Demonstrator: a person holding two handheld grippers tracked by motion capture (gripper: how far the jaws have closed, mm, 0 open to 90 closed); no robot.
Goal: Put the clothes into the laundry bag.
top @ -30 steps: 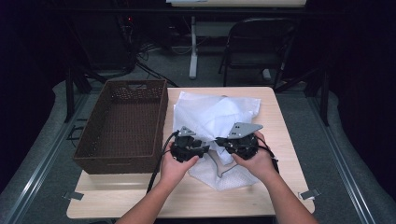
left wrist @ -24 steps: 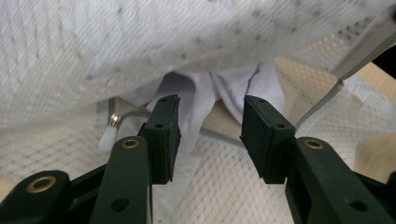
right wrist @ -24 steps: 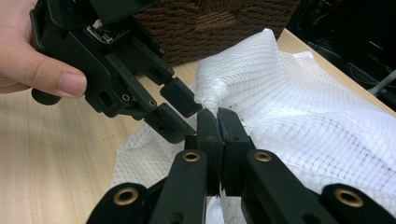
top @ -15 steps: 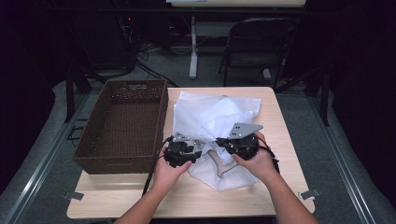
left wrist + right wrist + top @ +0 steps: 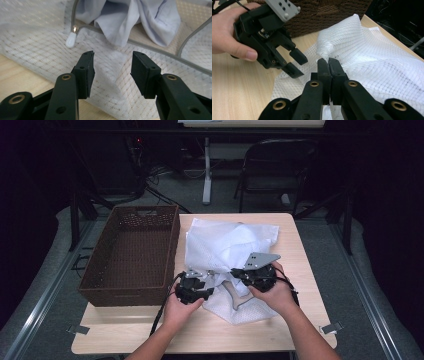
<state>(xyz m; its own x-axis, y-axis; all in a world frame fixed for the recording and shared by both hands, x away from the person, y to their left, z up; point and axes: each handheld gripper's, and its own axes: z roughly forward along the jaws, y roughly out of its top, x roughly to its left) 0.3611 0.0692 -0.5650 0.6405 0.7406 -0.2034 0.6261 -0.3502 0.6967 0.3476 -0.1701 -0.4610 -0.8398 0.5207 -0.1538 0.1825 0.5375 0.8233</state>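
We work in a dim room at a pale wooden counter (image 5: pixel 280 330), where the white mesh laundry bag (image 5: pixel 225 245) lies across the middle beside the brown basket (image 5: pixel 130 255). Its near edge lies just ahead of and below our left claw (image 5: pixel 112 72), whose jaws have just been opening and stand apart over bare mesh, pressing on nothing. Our right claw (image 5: pixel 329 65), equally near, is clamped tight on a fold of the bag.

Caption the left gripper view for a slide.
Left gripper, jaws open, poised over a white mesh laundry bag beside its zipper pull.
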